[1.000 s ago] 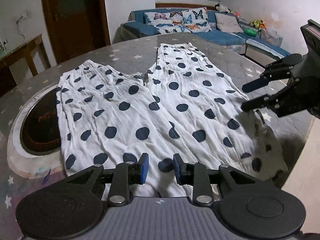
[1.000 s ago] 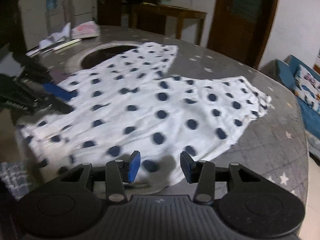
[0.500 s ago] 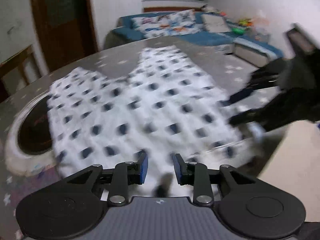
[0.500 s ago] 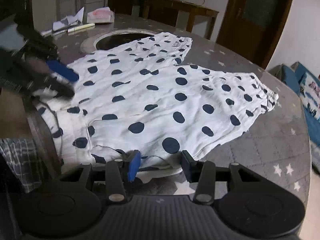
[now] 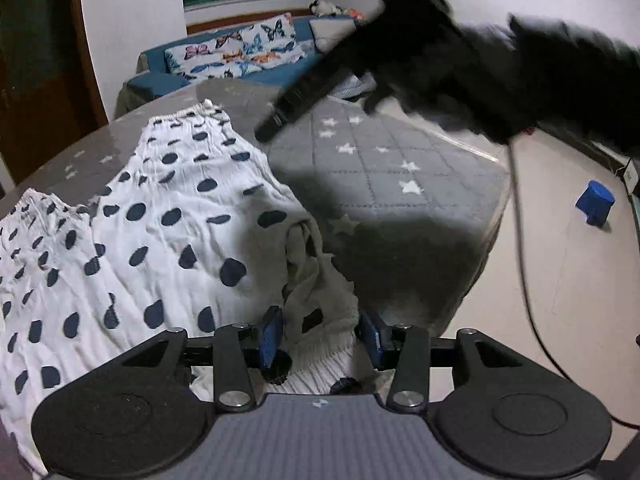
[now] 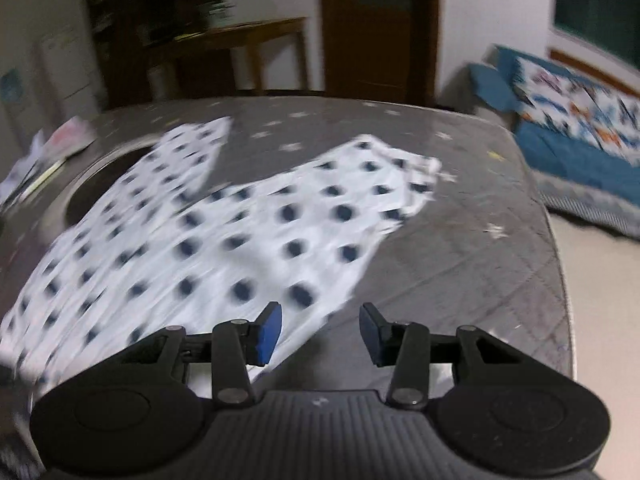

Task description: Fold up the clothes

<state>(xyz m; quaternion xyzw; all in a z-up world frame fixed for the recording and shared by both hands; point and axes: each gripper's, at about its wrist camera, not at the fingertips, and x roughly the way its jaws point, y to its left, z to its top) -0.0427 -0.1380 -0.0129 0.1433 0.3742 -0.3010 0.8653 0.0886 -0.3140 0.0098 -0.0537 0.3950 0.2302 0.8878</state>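
White trousers with dark polka dots (image 5: 168, 220) lie spread on the grey star-patterned table (image 5: 400, 168). My left gripper (image 5: 321, 338) hangs over their crumpled waist corner by the table's edge. Its jaws are opening, and bunched cloth and the elastic band lie between the blue pads without being pinched. In the right wrist view the trousers (image 6: 240, 240) look blurred. My right gripper (image 6: 320, 334) stands open over the cloth's near edge and bare table (image 6: 460, 240), with nothing between its pads. Its blurred black fingers (image 5: 296, 96) cross high over the table in the left wrist view.
The table's edge drops to the floor at the right, where a blue cup (image 5: 595, 202) stands and a black cable (image 5: 520, 220) hangs. A round dark recess (image 6: 92, 200) and papers (image 6: 48, 152) sit at the table's far left. A blue sofa (image 5: 240, 52) lies beyond.
My left gripper has slid right along the waistband to the crumpled corner, and its jaws have widened. My right gripper has swung up and away across the table, and its view is now blurred.
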